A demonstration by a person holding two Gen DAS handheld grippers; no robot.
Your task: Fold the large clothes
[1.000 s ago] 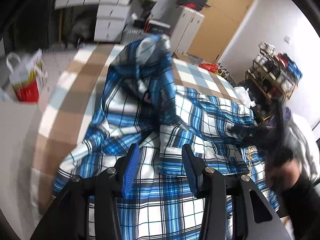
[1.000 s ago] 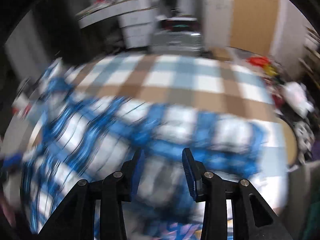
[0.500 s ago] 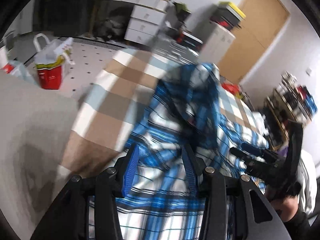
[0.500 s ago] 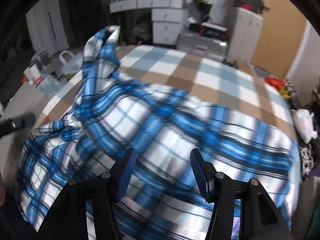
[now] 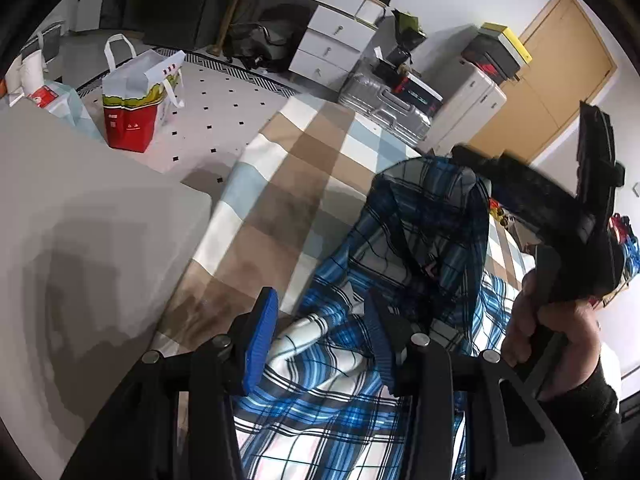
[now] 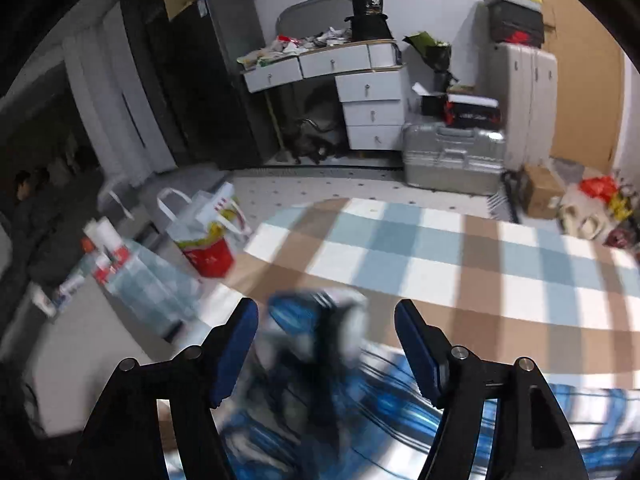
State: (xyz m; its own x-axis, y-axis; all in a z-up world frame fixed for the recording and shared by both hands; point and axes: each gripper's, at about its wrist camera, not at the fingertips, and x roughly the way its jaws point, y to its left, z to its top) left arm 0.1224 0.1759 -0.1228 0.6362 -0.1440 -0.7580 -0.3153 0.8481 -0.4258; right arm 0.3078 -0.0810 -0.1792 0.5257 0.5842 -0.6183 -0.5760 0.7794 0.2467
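A blue, white and black plaid shirt [image 5: 404, 264] lies crumpled on a bed with a checked brown, white and pale blue cover [image 5: 280, 184]. My left gripper [image 5: 320, 336] is open, low over the shirt's near hem, with cloth between its blue pads but not pinched. The right gripper's black body [image 5: 560, 216] hangs over the raised collar part of the shirt in the left wrist view. In the right wrist view my right gripper [image 6: 326, 348] is open wide, with a blurred bunched part of the shirt [image 6: 320, 328] between and just beyond the pads.
A grey surface [image 5: 80, 248] adjoins the bed's left side. On the floor stand a red and white shopping bag [image 5: 136, 96], a silver suitcase [image 6: 452, 160] and a white drawer desk [image 6: 360, 92]. A wooden door [image 5: 552, 80] is at the back right.
Both grippers swung left toward the bed's left edge. The right gripper moved up over the raised collar part and its jaws opened wider. The left gripper stayed open over the hem.
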